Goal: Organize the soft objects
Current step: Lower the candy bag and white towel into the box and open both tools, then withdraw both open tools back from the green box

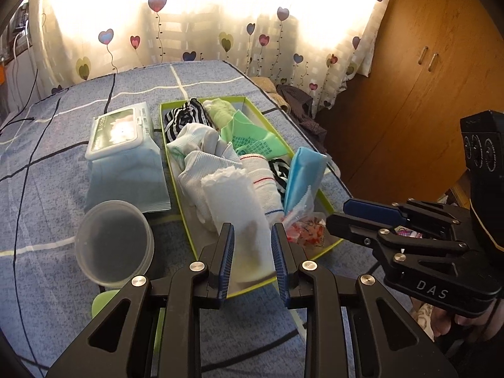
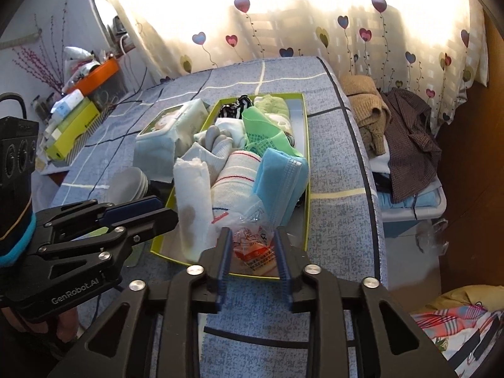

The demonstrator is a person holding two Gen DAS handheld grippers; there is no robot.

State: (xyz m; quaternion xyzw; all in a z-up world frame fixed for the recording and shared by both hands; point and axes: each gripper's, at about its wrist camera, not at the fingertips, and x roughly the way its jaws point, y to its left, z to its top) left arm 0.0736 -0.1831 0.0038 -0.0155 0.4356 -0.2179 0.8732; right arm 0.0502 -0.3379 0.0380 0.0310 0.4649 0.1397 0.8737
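A green-rimmed box (image 1: 171,163) (image 2: 307,170) on the blue checked table holds several soft things: white socks (image 1: 201,145), a striped cloth (image 1: 182,116), a green cloth (image 1: 252,138), a blue face mask (image 1: 302,173) (image 2: 280,173), a white rolled cloth (image 1: 233,201) (image 2: 192,208) and a clear plastic packet (image 1: 307,230) (image 2: 252,245). My left gripper (image 1: 252,236) is open, its jaws on either side of the white roll's near end. My right gripper (image 2: 252,239) is open around the packet. Each gripper shows in the other's view (image 1: 362,217) (image 2: 141,214).
A pack of wet wipes (image 1: 123,145) (image 2: 163,138) lies left of the box. A clear plastic cup (image 1: 115,242) (image 2: 129,186) lies on its side by the box's near left corner. Clothes (image 2: 403,132) pile up beyond the table's right edge. A wooden cabinet (image 1: 425,63) stands right.
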